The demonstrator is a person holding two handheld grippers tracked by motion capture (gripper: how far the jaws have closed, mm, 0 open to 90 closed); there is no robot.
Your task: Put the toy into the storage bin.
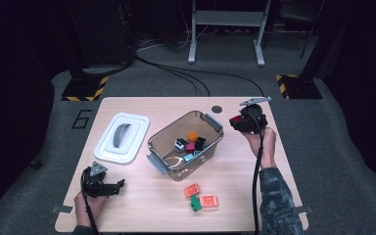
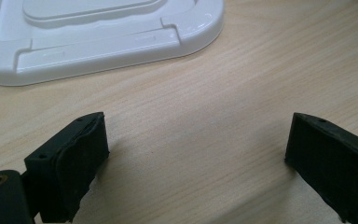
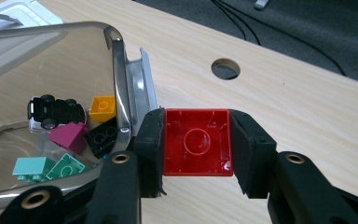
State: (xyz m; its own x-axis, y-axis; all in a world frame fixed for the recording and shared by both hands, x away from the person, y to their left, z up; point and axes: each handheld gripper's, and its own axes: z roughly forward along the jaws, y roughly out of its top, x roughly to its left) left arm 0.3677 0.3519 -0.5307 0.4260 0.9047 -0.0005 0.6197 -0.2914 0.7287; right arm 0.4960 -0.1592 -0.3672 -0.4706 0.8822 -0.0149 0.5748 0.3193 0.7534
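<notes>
Red brick (image 3: 196, 142): clamped between the two black jaws of the right gripper (image 3: 196, 149), hollow underside with its round socket facing the right gripper view's camera, pads pressing on both side walls. In the high view, same red brick (image 1: 236, 121) carried above the table's far right part, just beside the right end of the clear bin (image 1: 214, 143) and outside its rim. Right gripper (image 1: 238, 122) borne by the right hand (image 1: 262, 142), grey three-cornered plate on top, cable trailing back along the sleeve.

Inside the clear bin (image 3: 116, 60): a small black-and-white toy car (image 3: 55, 112), a yellow brick (image 3: 102, 108), a magenta brick (image 3: 69, 136), a black brick (image 3: 101, 136), a teal brick (image 3: 31, 167) and a green studded piece (image 3: 66, 167), all loose on the bottom. Grey latch at each end of the bin.

On the table (image 1: 142, 205), nearer the person than the bin: two orange-red bricks (image 1: 192, 190) and a green brick (image 1: 195, 202), close together, the green one touching the nearer orange-red brick (image 1: 208, 200).

White lid (image 1: 122, 137), grey handle up, flat on the table left of the bin, apart from it. Round hole (image 3: 225, 68) in the tabletop beyond the red brick.

Left gripper (image 1: 111, 187) low over the near left part of the table, in the left hand (image 1: 89, 203); jaws spread wide with bare wood between them in the left gripper view (image 2: 196, 154), white lid (image 2: 98, 42) lying ahead.
</notes>
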